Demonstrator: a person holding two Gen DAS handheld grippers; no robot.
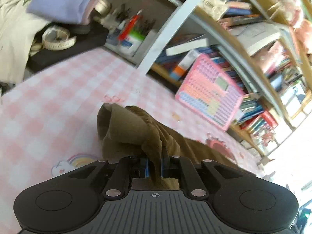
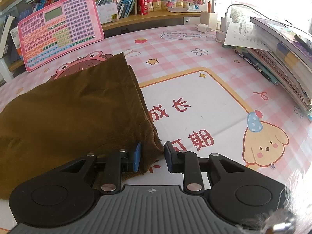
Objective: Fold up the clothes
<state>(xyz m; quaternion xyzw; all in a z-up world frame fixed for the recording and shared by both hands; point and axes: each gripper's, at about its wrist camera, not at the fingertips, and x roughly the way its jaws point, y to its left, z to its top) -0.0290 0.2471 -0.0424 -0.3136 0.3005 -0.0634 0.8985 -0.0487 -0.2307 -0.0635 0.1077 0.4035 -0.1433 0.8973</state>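
An olive-brown corduroy garment [image 2: 74,107] lies folded on the pink checked desk mat [image 2: 175,58]. My right gripper [image 2: 153,157] is open, its blue pads either side of the garment's near right corner, which lies between them. In the left wrist view my left gripper [image 1: 154,166] is shut on a bunched fold of the same garment [image 1: 132,128] and holds it lifted above the mat [image 1: 58,97].
A pink keyboard toy [image 2: 58,29] leans against the bookshelf [image 2: 136,0] at the back. A stack of books and notebooks [image 2: 282,58] lies at the right with pens beside it. Chargers [image 2: 214,23] stand at the back right. Folded clothes [image 1: 64,0] lie at the far left.
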